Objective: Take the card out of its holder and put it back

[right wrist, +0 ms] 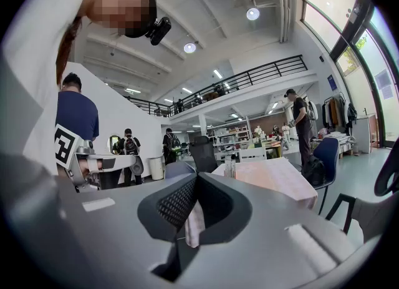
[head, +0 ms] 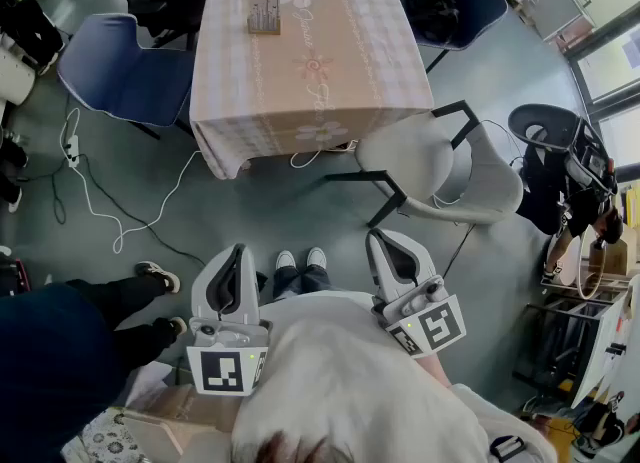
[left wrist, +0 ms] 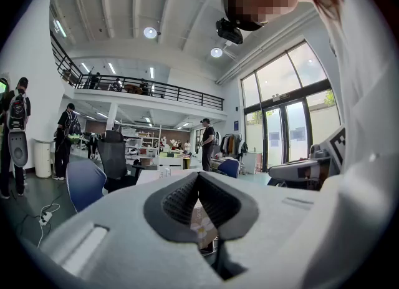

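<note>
The card holder (head: pixel 265 17) stands on the tabletop (head: pixel 330 41), close to the far left corner. The tabletop has a pink cloth with flowers on it. The card is too small to tell apart from its holder.

Both claws are on the near side of the tabletop, well apart from it and from the card holder, with bare floor (head: pixel 250 211) in between. They point toward the tabletop.

The left claw (head: pixel 233 253) is closed, its two tips are touching, and nothing is in it. In the left gripper view only the pink cloth shows through the small gap under the tips, far off.

The right claw (head: pixel 380 239) is closed too, and it holds nothing. In the right gripper view the card holder (right wrist: pixel 230 168) shows far off on the tabletop, a little to the right of the closed tips and not touching them.

A blue chair (head: pixel 125 76) stands at the left side of the tabletop. A white chair (head: pixel 440 166) stands at its near right corner, tipped away from it. The person's shoes (head: pixel 301 260) are on the floor on the near side of the tabletop, between the two claws.
</note>
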